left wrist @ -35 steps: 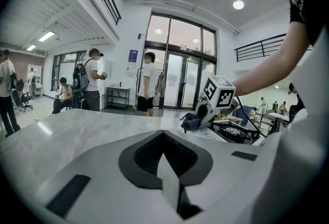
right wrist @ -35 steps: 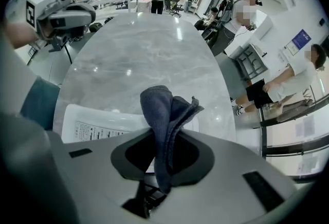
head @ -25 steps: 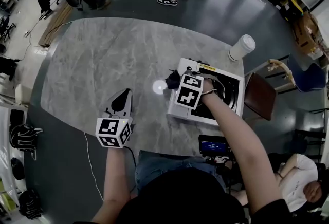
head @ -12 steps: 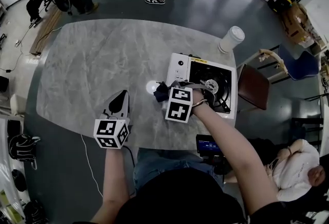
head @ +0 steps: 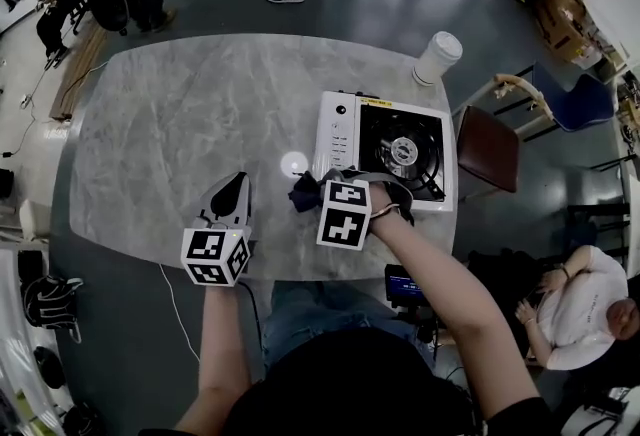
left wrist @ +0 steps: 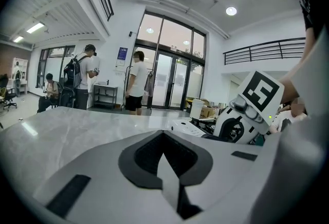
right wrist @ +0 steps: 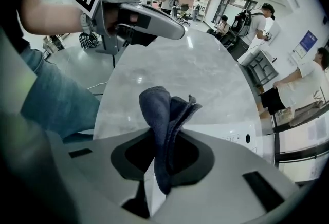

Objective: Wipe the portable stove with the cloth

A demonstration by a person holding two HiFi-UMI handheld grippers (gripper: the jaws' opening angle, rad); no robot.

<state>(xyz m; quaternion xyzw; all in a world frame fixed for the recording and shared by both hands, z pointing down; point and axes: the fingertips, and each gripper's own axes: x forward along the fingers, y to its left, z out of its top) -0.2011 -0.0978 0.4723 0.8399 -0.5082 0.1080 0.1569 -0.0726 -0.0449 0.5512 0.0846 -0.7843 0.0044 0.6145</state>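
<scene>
Stove [head: 343,130] lengthwise left-to-right on the table [head: 180,114], controls at its left end, right gripper [head: 322,188] pinching the dark cloth [head: 303,192] by that end — left gripper [head: 236,186] with jaws pressed together, empty.

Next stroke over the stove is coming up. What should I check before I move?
1. Cloth held by right gripper: ok, jaws shut on it.
2. Cloth over the stove top: not ok, it sits off the front-left corner, mostly over the table.
3. Left gripper out of the way: ok, shut, empty, left of the stove.
4. Burner off and cool: cannot tell.
5. Cup out of the path: ok, beyond the far corner.
</scene>
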